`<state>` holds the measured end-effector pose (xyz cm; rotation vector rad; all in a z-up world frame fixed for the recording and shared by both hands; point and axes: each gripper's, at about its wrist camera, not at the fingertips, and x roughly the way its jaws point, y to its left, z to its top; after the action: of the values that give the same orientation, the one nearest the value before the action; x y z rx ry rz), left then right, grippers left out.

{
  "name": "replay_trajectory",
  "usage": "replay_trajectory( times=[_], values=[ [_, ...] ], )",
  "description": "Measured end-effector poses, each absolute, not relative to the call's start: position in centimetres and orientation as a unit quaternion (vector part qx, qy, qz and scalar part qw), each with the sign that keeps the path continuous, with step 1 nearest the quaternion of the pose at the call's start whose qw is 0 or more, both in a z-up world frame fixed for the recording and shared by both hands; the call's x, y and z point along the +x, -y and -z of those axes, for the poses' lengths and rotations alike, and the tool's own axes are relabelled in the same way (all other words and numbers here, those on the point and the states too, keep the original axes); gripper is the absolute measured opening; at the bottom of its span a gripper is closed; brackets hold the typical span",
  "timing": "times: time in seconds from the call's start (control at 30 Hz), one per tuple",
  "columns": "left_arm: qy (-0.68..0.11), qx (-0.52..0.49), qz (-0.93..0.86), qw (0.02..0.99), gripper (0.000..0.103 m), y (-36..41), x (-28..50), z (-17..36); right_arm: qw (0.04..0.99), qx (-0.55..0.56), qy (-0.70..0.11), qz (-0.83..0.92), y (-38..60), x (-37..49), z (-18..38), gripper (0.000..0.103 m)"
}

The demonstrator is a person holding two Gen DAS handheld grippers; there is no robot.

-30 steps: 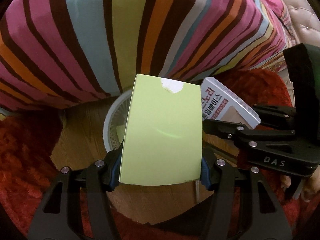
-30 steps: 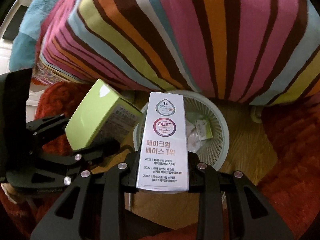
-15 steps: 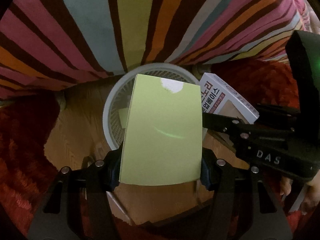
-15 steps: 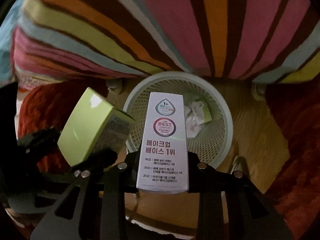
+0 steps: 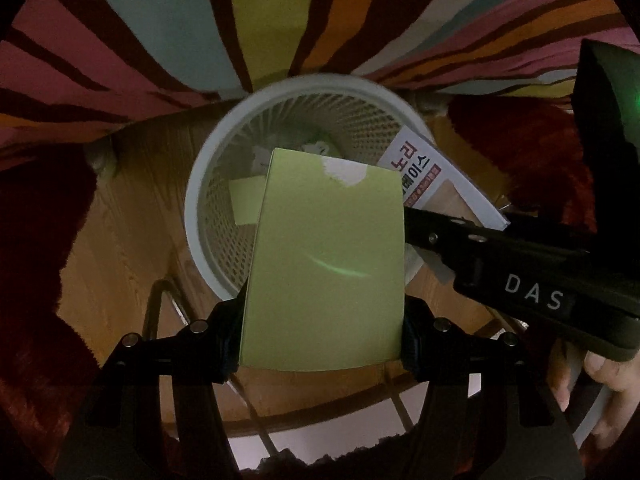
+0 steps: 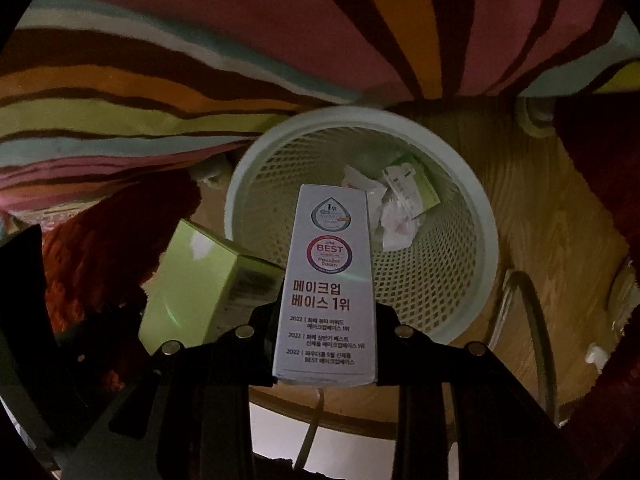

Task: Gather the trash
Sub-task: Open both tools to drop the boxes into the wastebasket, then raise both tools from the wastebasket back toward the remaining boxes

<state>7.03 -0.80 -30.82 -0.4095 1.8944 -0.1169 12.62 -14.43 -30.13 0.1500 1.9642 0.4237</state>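
Left wrist view
Left hand-held gripper (image 5: 322,320): pinching the green box (image 5: 326,264) from both sides, fingers pressed on its lower edges.
Green box: upright between the fingers, its plain face to the camera, a white torn patch at its top edge; its upper part lies over the near rim of the waste basket (image 5: 200,184).
Waste basket: white, round, mesh-walled, straight ahead of the gripper on the wooden floor (image 5: 120,240); a green packet and pale scraps lie inside.
Right hand-held gripper (image 5: 440,236): comes in from the right, marked DAS, clamped on the white box (image 5: 432,176), which is tilted over the basket's right rim.
Behind the basket: striped bedcover (image 5: 260,20) hanging down.
To the sides: red rug (image 5: 32,280).

Right wrist view
Right hand-held gripper (image 6: 324,344): pinching the white box (image 6: 328,280) at its lower sides.
White box: tall, upright, Korean print and a round BEST badge facing the camera; its top reaches over the basket (image 6: 472,208) opening.
Basket contents: crumpled white wrappers (image 6: 394,216) and a small green-edged packet ahead of the gripper.
Green box (image 6: 192,280): to the left, just beside the basket's rim, tilted, held by the left hand-held gripper, whose fingers are too dark to tell apart.
Above: striped bedcover (image 6: 240,40).
Floor (image 6: 540,240): wood, with red rug (image 6: 104,232) at left.
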Motion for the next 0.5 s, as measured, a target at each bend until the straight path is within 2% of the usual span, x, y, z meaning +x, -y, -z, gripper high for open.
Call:
replay_trajectory(
  times=[0.17,0.2,0.23,0.27,0.3,0.5],
  values=[
    [-0.824,-0.176,0.045,0.537,0.063,1.4,6.9,32.4,0.518,0.072,-0.837,-0.160,14.6,12.7,31.6,0.030],
    [-0.829,-0.179,0.042,0.528,0.069,1.4,6.9,32.8,0.516,0.077,-0.838,-0.159,14.7,12.7,31.8,0.039],
    [-0.832,-0.181,0.039,0.522,0.075,1.4,6.8,33.0,0.515,0.080,-0.840,-0.153,14.8,12.7,31.9,0.052],
    [-0.835,-0.179,0.035,0.519,0.084,1.3,6.8,33.1,0.517,0.079,-0.840,-0.145,15.0,12.9,32.2,0.081],
    [-0.838,-0.179,0.030,0.515,0.085,1.2,6.8,33.3,0.520,0.079,-0.840,-0.137,15.3,13.0,32.2,0.095],
    [-0.840,-0.185,0.030,0.509,0.085,0.8,6.8,33.1,0.512,0.104,-0.845,-0.111,16.4,13.1,33.0,0.095]
  ],
)
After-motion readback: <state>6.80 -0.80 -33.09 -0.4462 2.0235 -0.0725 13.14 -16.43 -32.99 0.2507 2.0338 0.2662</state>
